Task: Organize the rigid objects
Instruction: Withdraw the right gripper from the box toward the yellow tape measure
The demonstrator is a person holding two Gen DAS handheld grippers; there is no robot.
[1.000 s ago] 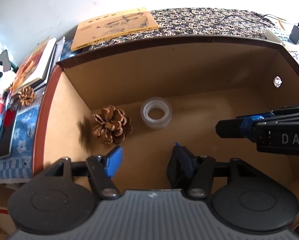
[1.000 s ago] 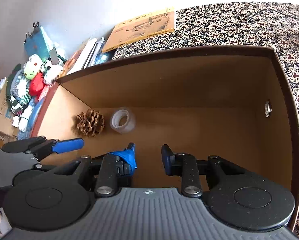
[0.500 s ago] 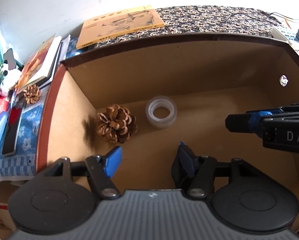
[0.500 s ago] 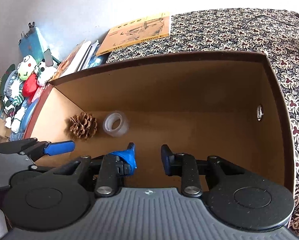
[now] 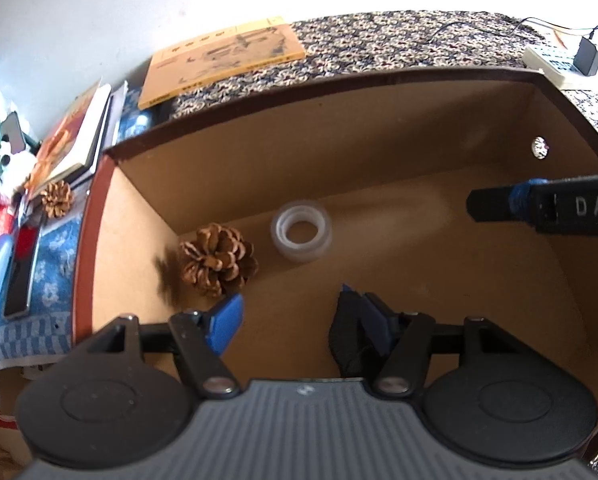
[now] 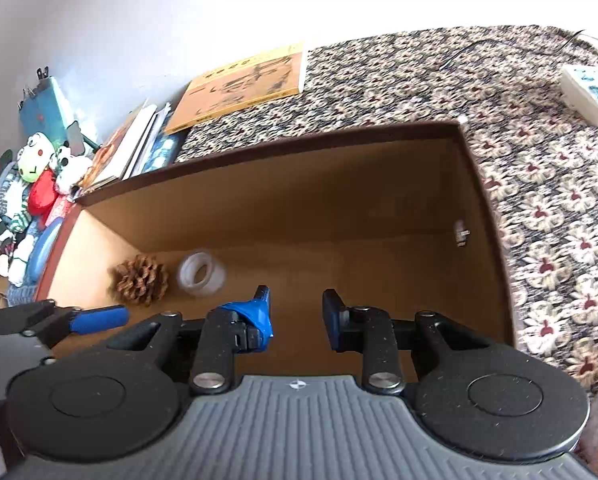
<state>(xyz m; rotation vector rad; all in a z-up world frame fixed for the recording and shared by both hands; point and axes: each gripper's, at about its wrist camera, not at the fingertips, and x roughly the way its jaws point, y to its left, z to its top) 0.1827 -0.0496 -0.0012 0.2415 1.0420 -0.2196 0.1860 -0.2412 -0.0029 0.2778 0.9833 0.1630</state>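
An open brown cardboard box (image 5: 339, 80) holds a pine cone (image 5: 218, 260) in its far left corner and a clear tape roll (image 5: 301, 233) just to the right of it. My left gripper (image 5: 295, 322) hovers over the box floor, near side of both, open with nothing between its fingers. In the right wrist view the same box (image 6: 299, 140), pine cone (image 6: 141, 280) and tape roll (image 6: 201, 272) show. My right gripper (image 6: 295, 314) stands open and empty over the box's middle. One of its fingers (image 5: 499, 206) reaches in from the right in the left wrist view.
A second pine cone (image 5: 57, 199) lies outside the box on the left, by stacked books (image 5: 75, 136) and soft toys (image 6: 39, 168). A yellow book (image 5: 223, 64) and a power strip (image 6: 591, 92) lie on the patterned cloth (image 6: 539, 200) behind and right of the box.
The right wrist view has swung up, so the box sits lower in its frame. The right gripper's finger has drawn back to the right in the left wrist view. The objects have not moved.
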